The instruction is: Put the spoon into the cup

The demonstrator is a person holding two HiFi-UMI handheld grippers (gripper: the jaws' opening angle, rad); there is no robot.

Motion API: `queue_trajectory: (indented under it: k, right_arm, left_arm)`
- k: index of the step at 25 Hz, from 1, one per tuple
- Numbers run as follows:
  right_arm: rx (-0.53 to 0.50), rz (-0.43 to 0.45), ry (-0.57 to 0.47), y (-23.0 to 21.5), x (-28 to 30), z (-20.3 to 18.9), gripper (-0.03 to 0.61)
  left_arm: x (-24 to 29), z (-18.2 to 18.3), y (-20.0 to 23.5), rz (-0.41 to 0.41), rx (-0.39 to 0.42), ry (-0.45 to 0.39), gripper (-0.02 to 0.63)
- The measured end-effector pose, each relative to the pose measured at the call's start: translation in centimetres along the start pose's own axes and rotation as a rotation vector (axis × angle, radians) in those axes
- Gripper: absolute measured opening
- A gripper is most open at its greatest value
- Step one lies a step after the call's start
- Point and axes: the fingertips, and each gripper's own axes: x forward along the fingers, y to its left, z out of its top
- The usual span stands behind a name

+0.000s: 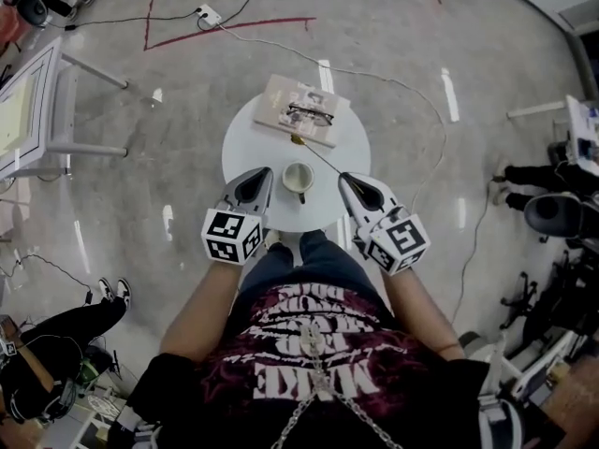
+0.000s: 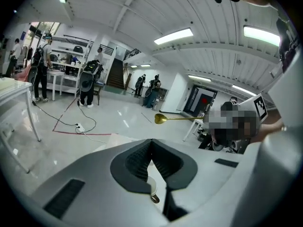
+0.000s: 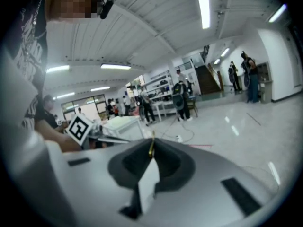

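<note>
A white cup (image 1: 298, 178) stands in the middle of a small round white table (image 1: 245, 143). A gold spoon (image 1: 318, 156) hangs above the table just past the cup, its bowl toward the book and its thin handle running back to my right gripper (image 1: 345, 178), which is shut on the handle's end. The right gripper view shows that handle (image 3: 151, 147) pinched where the jaws meet. My left gripper (image 1: 266, 172) hovers to the left of the cup with its jaws together and nothing between them. In the left gripper view the spoon (image 2: 161, 119) floats level ahead.
A book (image 1: 301, 110) with a pair of glasses (image 1: 311, 114) lies at the table's far side. A cable and power strip (image 1: 208, 14) lie on the floor beyond. People sit at the left (image 1: 56, 344) and right (image 1: 552, 199); a white desk (image 1: 33, 110) stands far left.
</note>
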Motion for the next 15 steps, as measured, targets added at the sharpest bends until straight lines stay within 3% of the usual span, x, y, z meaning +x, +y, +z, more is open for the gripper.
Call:
queue_trajectory:
  k: [15]
  right_arm:
    - [0.025,0.085,0.320,-3.5,2.6,-12.6,0.035]
  left_arm:
    - [5.1,-11.1,0.3,0.042,-0.071,0.215,0.029]
